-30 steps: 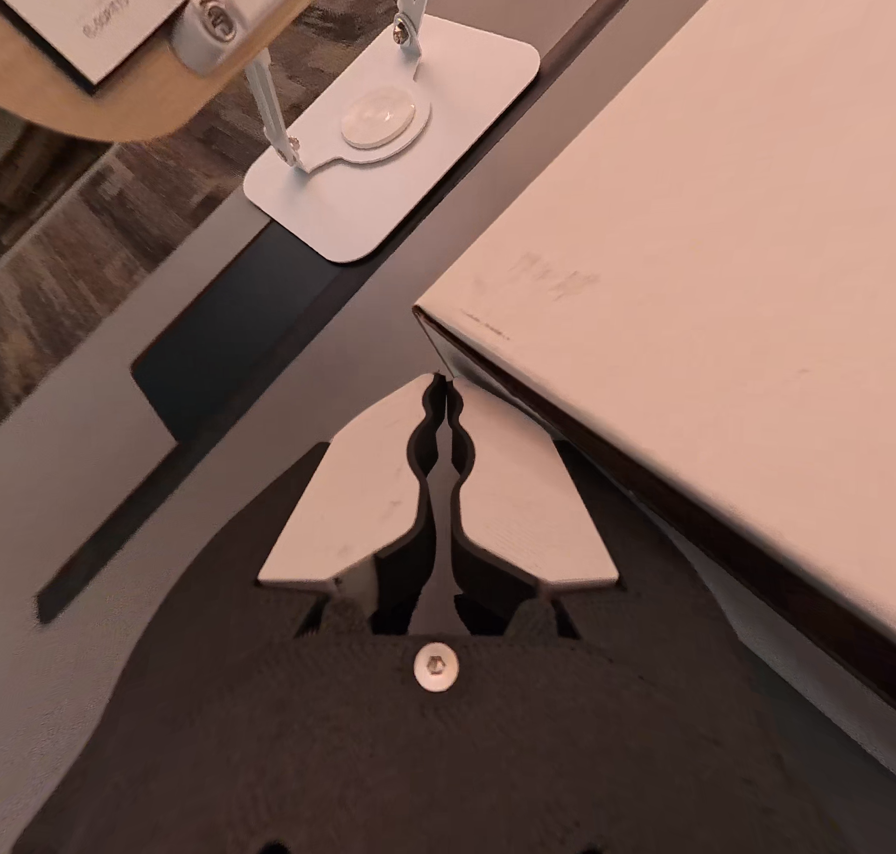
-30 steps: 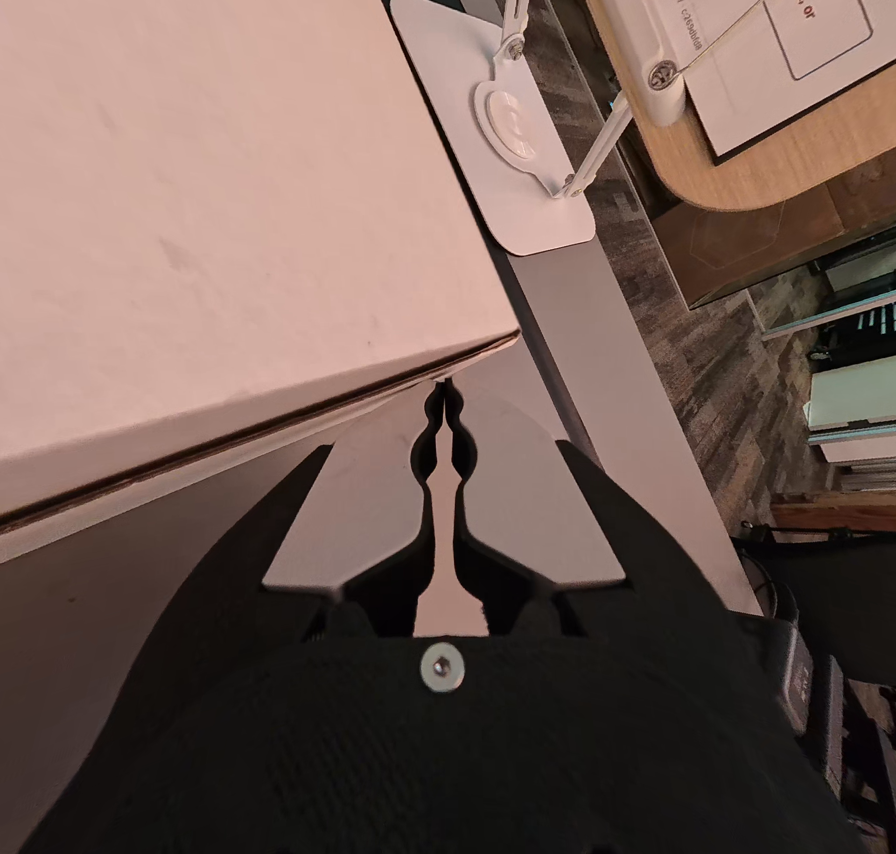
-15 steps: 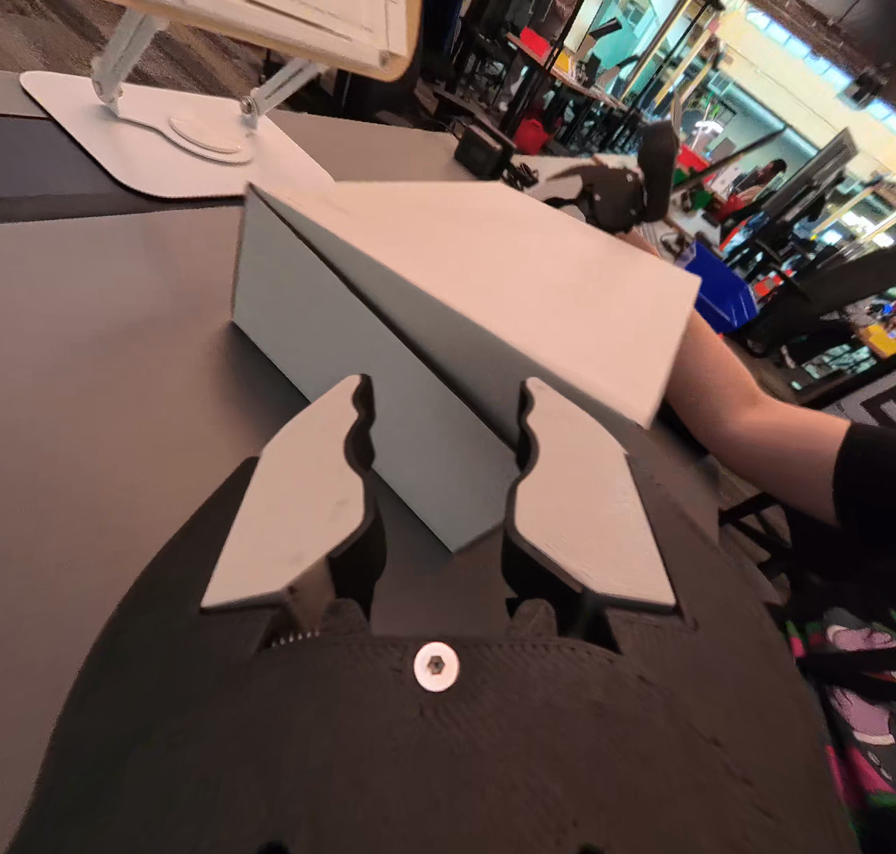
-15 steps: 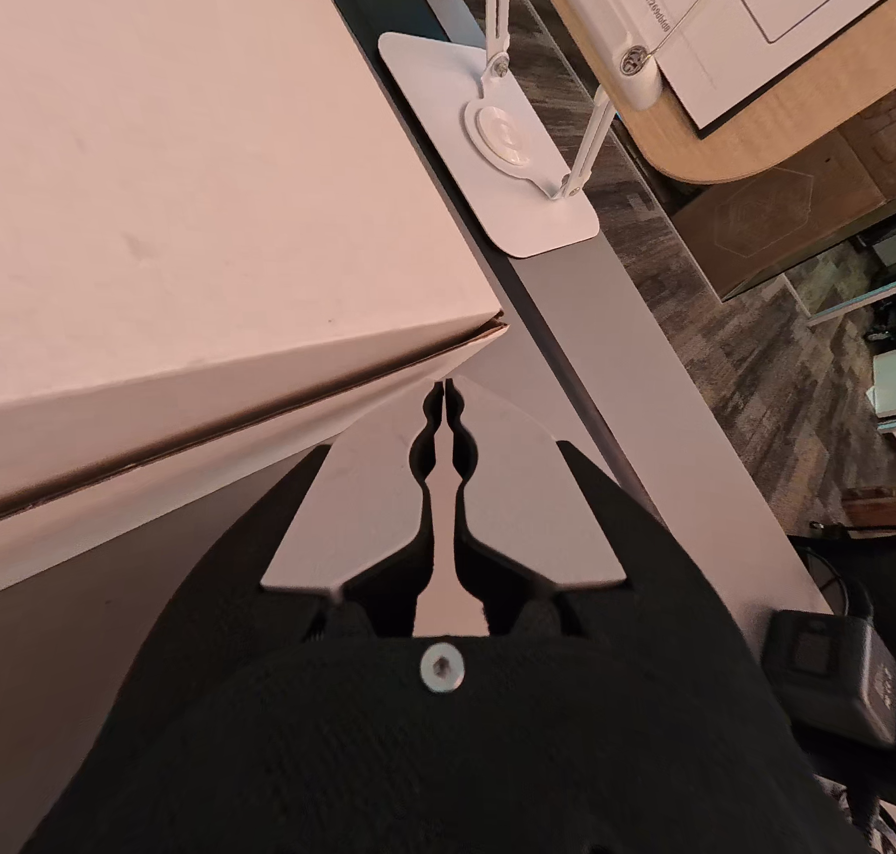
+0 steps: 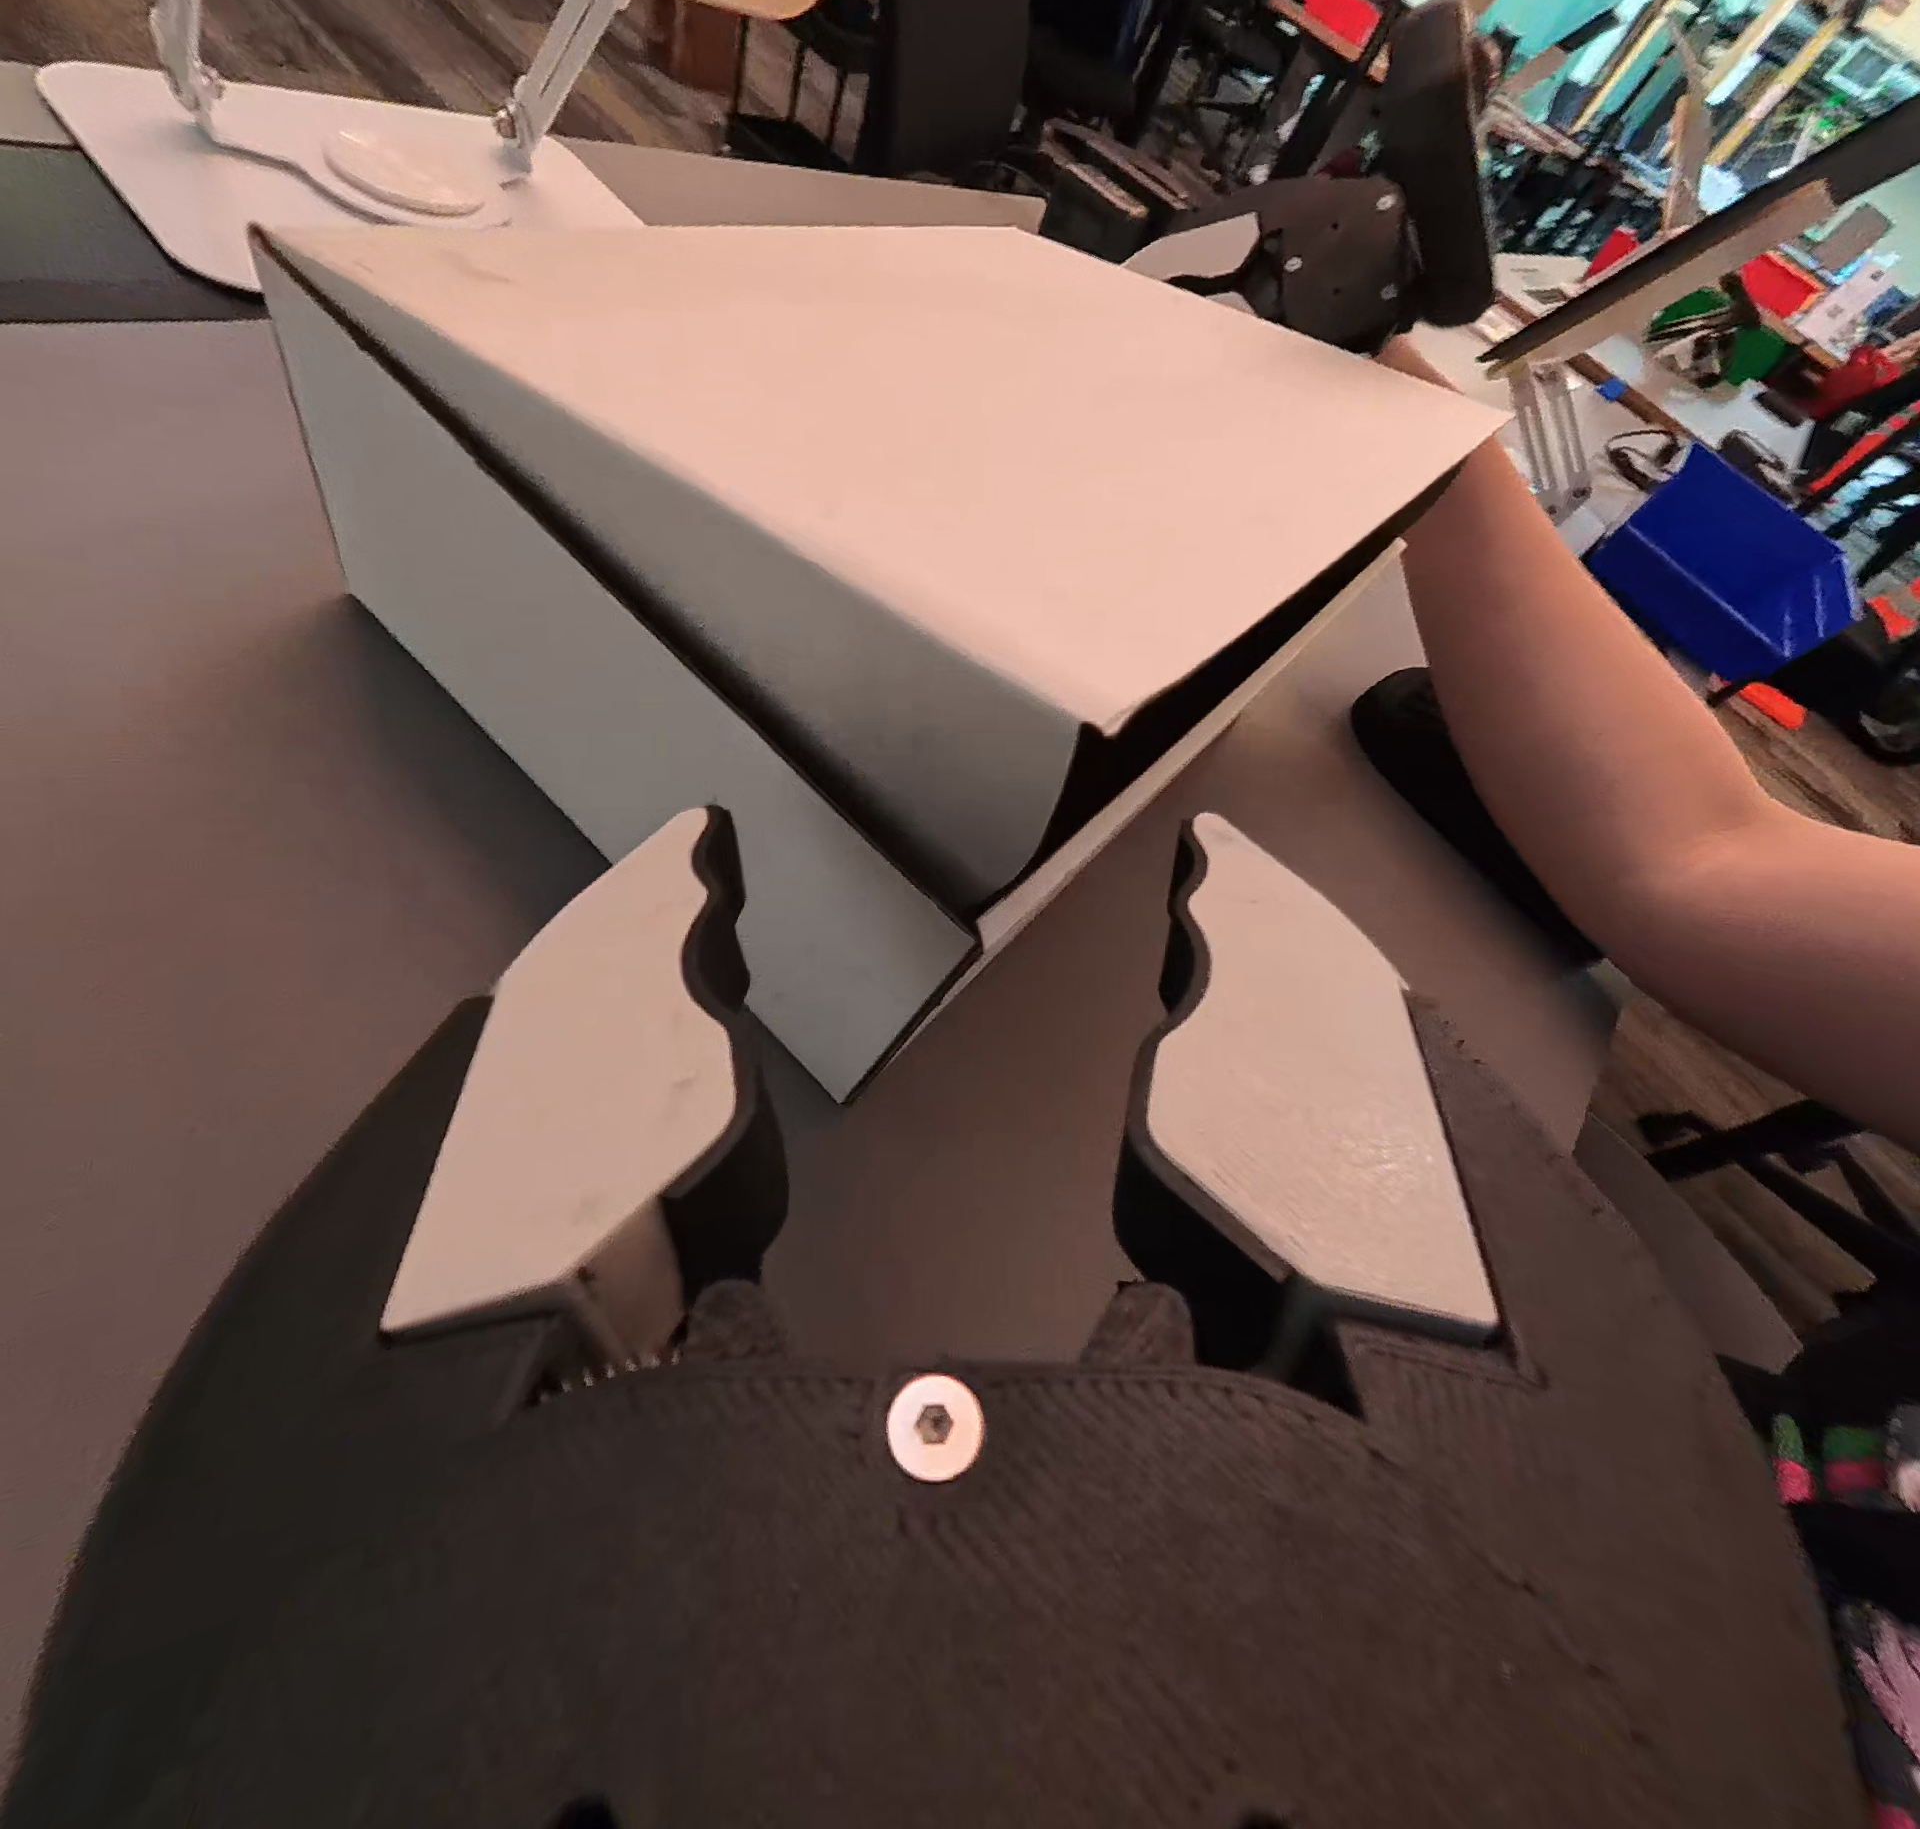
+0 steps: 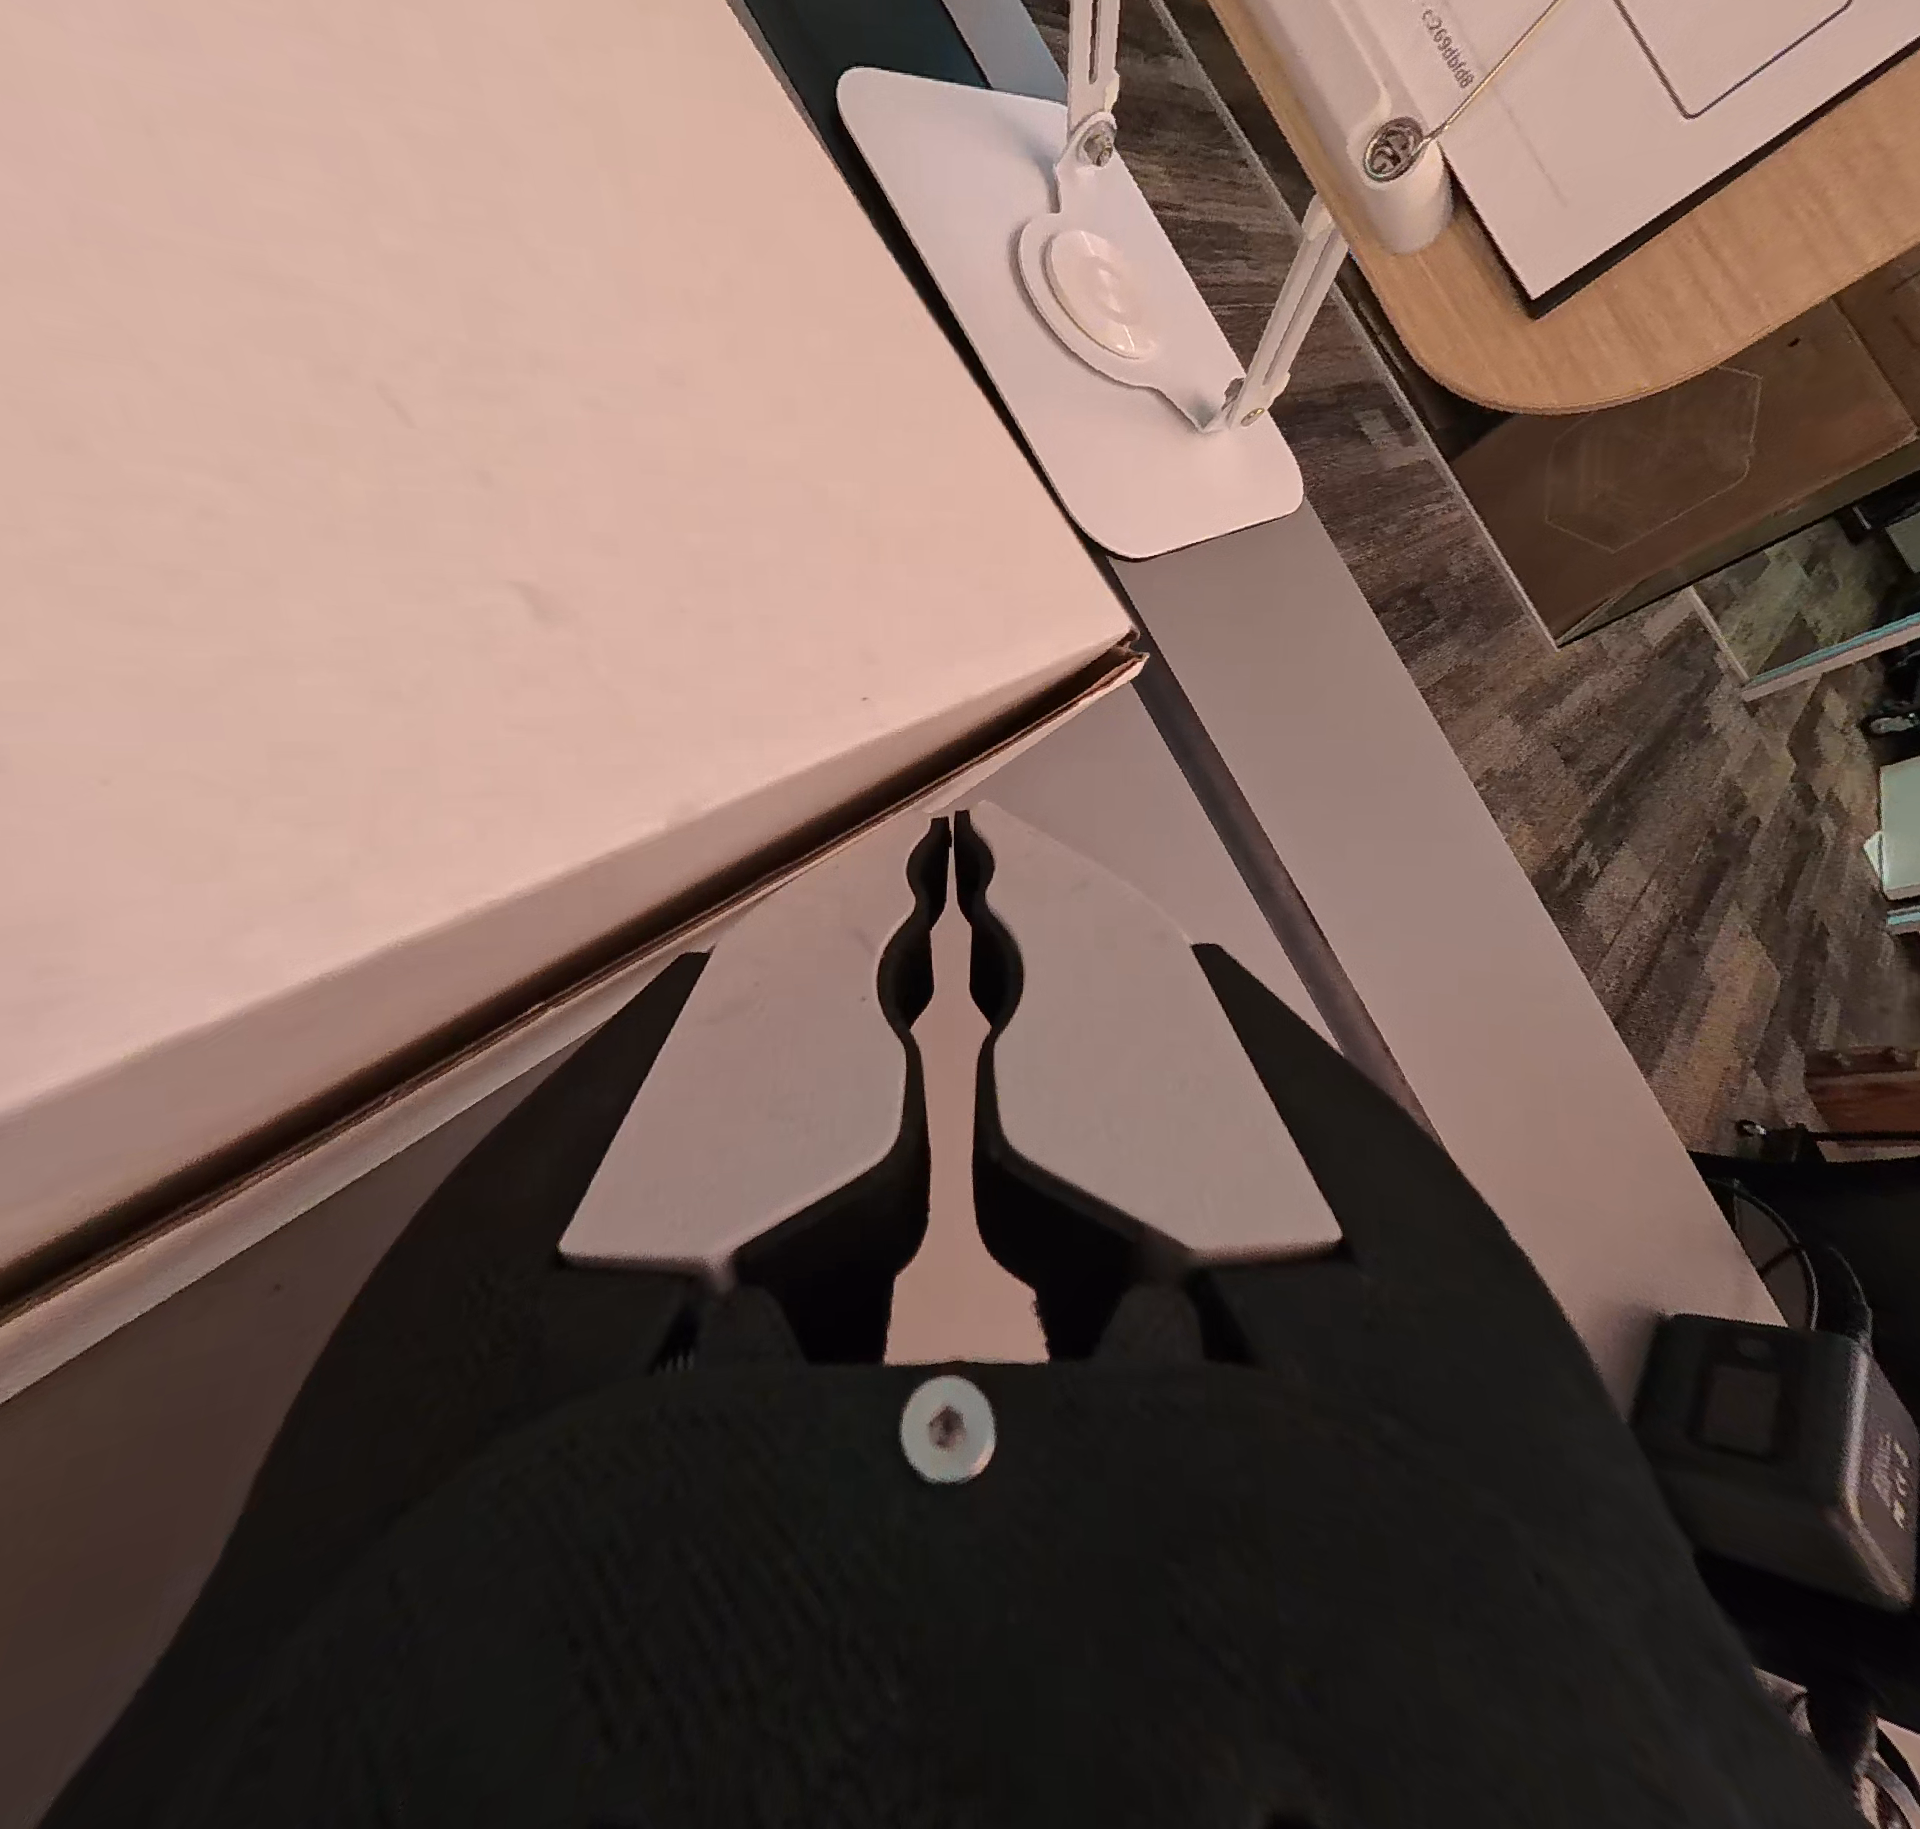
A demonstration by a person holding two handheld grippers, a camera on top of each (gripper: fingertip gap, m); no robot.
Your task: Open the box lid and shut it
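A white cardboard box [image 5: 582, 678] stands on the grey table [image 5: 208, 740]. Its lid [image 5: 883, 449] is tilted up a little, with a dark gap along the front and right edges. My left gripper [image 5: 956, 834] is open and empty, low at the table, with the box's near corner between its fingers. My right gripper [image 6: 951, 823] is shut and empty, its tips just below the lid's [image 6: 468, 377] edge near a corner. I cannot tell if they touch it. It also shows in the left wrist view [image 5: 1236, 267], beyond the box.
A white stand base [image 5: 343, 158] sits behind the box; in the right wrist view [image 6: 1081, 325] it carries a wooden board [image 6: 1558, 221]. A person's forearm [image 5: 1610, 740] reaches past the box's right side. A black device [image 6: 1766, 1447] lies at the table edge.
My left gripper swung from above a box corner, shut, down to the table at the near corner and opened. The right gripper stayed shut by the lid edge.
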